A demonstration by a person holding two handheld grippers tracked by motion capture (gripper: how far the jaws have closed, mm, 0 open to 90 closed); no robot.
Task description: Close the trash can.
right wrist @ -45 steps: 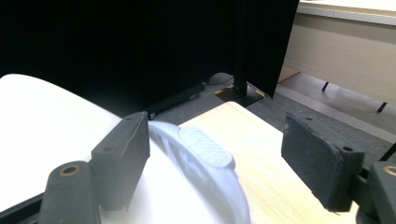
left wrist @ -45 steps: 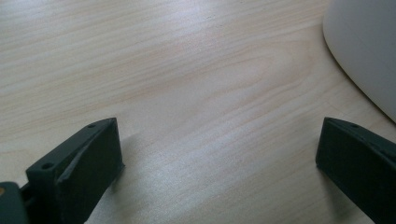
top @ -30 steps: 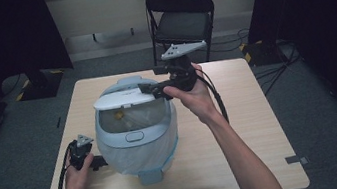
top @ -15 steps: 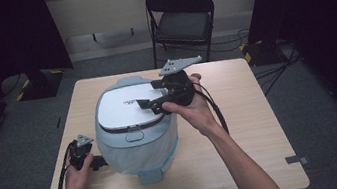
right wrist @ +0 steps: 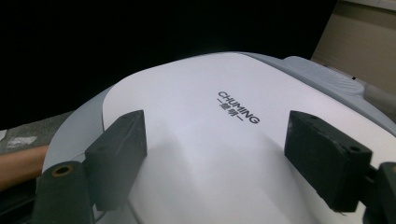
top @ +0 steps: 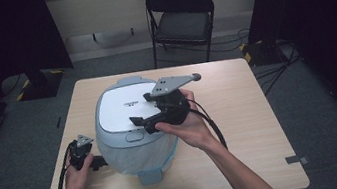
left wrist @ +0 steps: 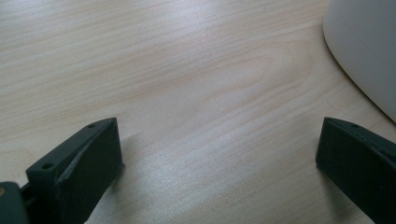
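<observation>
A pale blue rice cooker [top: 128, 146] with a white lid [top: 118, 109] stands mid-table, lid down. My right gripper [top: 139, 110] hovers over the lid's right part, open, jaws pointing left. In the right gripper view the jaws of the right gripper [right wrist: 217, 154] stand wide apart just above the printed lid [right wrist: 196, 112], holding nothing. My left gripper [top: 96, 162] rests on the table at the cooker's lower left. In the left gripper view the left gripper [left wrist: 219, 154] is open over bare wood, and the cooker's wall [left wrist: 364, 51] curves in at the right.
The wooden table [top: 243, 98] has free room to the right of the cooker and along its back edge. A black folding chair [top: 181, 22] stands behind the table. Cables trail from both grippers across the tabletop.
The cooker's lid, raised a second ago, has come down shut. My right gripper moved down and forward with it. The left gripper stayed put.
</observation>
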